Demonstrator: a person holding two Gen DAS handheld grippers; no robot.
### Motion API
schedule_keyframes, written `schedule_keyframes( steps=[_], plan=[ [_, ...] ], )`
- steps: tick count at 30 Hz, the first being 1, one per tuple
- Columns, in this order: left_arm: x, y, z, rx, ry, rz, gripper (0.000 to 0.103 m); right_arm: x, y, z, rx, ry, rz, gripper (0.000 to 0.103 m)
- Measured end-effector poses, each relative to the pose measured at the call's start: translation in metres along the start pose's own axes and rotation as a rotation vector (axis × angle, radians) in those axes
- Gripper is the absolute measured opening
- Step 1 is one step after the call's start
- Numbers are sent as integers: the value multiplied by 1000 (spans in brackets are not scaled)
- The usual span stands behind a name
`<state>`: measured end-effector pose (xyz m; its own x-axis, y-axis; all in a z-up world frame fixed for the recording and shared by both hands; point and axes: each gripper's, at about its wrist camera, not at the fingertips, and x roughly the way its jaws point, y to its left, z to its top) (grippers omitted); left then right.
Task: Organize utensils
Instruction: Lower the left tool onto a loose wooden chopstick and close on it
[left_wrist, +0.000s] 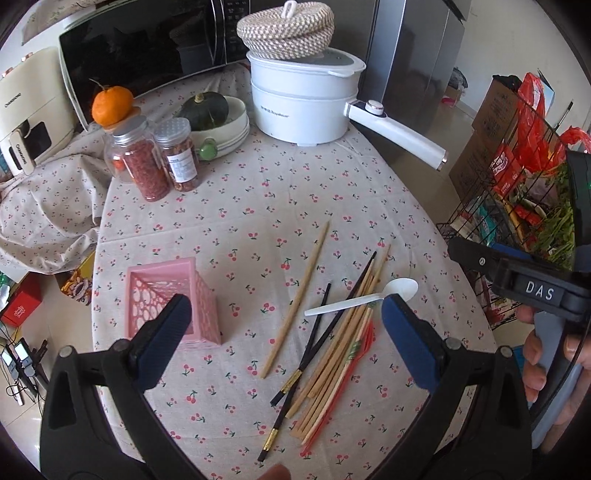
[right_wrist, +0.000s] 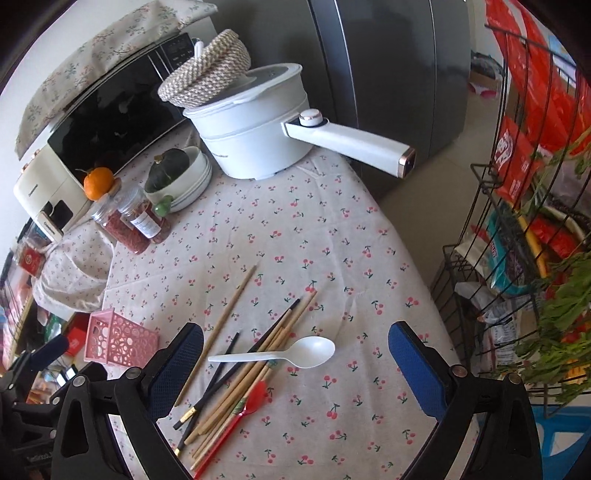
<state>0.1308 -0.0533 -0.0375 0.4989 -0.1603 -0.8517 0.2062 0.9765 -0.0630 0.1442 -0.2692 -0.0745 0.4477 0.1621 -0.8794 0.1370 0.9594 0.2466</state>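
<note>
At the left of the table the pink basket lies tipped on its side with its mouth facing sideways, and that is the first hazard: anything pushed into it now would probably slide back out or shove the light basket toward the table edge just beside it. The left tool hangs above the cloth with its jaws wide apart and nothing between them, one blue pad over the basket's corner; a careless descent could knock the basket off. Further right a single wooden chopstick lies apart, then the crossed heap of black chopsticks and wooden chopsticks with a red utensil half buried beneath. Closing on that heap would likely catch several at once or roll them away. The white plastic spoon rests across the heap; it looks light and slick, so a pinch on the bowl might flick it aside. The right tool is spread wide and empty above the spoon, and from the left wrist view it sits close by, so the two could collide.
</note>
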Motion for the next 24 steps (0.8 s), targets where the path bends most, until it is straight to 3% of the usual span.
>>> schedule_keyframes(
  steps=[4, 10, 13, 17, 19, 21, 22, 24],
  plan=[
    [47, -15, 18, 8, 107, -44, 90, 32, -17, 6, 49, 96, 44, 81],
    [121, -27, 35, 29, 213, -24, 66, 70, -34, 12, 107, 179, 97, 74],
    [149, -24, 38, 16, 253, -13, 54, 82, -39, 14, 123, 197, 83, 74],
    [171, -19, 39, -24, 302, -38, 41, 94, -45, 17, 148, 211, 98, 73],
    [176, -19, 37, -30, 317, -50, 29, 98, -46, 18, 153, 211, 103, 72],
    [175, -22, 36, -4, 303, -29, 23, 102, -46, 19, 159, 214, 109, 70],
    [175, -24, 36, 11, 296, -12, 11, 105, -46, 19, 164, 219, 115, 69],
    [176, -24, 35, 21, 289, 3, 8, 112, -44, 19, 176, 232, 132, 65]
  ],
)
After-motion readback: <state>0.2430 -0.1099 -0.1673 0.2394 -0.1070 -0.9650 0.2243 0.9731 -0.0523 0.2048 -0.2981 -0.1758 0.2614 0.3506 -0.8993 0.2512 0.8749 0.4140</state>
